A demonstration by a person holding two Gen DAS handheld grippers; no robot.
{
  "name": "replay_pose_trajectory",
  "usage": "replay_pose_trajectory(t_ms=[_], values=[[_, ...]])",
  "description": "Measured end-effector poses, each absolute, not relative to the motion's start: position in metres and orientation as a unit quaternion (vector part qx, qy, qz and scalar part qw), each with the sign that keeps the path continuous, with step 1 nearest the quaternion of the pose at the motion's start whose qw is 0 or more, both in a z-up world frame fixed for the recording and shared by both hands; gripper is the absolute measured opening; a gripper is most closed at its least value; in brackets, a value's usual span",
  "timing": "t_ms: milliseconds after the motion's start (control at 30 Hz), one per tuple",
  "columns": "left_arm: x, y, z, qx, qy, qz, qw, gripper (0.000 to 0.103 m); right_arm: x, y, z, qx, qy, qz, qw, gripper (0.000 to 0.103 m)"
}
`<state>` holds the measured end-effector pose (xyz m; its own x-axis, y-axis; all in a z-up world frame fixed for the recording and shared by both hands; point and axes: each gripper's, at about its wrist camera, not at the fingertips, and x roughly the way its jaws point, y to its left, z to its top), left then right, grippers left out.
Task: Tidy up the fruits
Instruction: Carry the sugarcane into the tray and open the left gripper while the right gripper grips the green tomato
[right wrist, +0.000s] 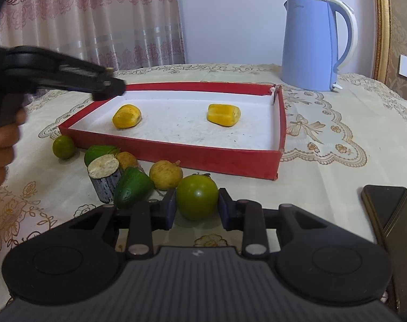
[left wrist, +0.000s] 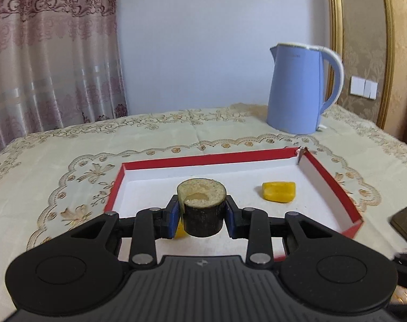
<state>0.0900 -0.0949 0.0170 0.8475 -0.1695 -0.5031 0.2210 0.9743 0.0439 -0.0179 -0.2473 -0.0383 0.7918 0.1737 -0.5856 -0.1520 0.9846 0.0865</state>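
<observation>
My left gripper [left wrist: 202, 212] is shut on a short dark cane segment [left wrist: 200, 201] with a pale cut top, held over the near left part of the red tray [left wrist: 203, 159]. One yellow fruit piece [left wrist: 278, 191] lies in the tray to the right; a second one [left wrist: 180, 232] peeks out under the pads. In the right wrist view my right gripper [right wrist: 196, 209] is shut on a round green fruit [right wrist: 197, 197] in front of the tray [right wrist: 176, 155]. Both yellow pieces [right wrist: 126, 116] [right wrist: 223, 114] show there, with the left gripper [right wrist: 109, 88] above the tray's left corner.
Loose fruits lie left of the right gripper: another cane segment [right wrist: 104, 177], a green avocado-like fruit [right wrist: 132, 187], two tan round fruits [right wrist: 166, 174], a small lime [right wrist: 63, 147]. A blue kettle [right wrist: 310, 43] stands behind the tray. A dark phone [right wrist: 391, 209] lies at the right.
</observation>
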Motion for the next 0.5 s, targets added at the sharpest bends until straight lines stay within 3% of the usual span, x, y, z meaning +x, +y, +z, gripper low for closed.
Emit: replay_pose_trajectory(t_ms=[500], values=[[0.159, -0.148, -0.004, 0.098, 0.297, -0.121, 0.942, 0.033, -0.018, -0.249, -0.038, 0.023, 0.313, 0.086, 0.946, 0.030]])
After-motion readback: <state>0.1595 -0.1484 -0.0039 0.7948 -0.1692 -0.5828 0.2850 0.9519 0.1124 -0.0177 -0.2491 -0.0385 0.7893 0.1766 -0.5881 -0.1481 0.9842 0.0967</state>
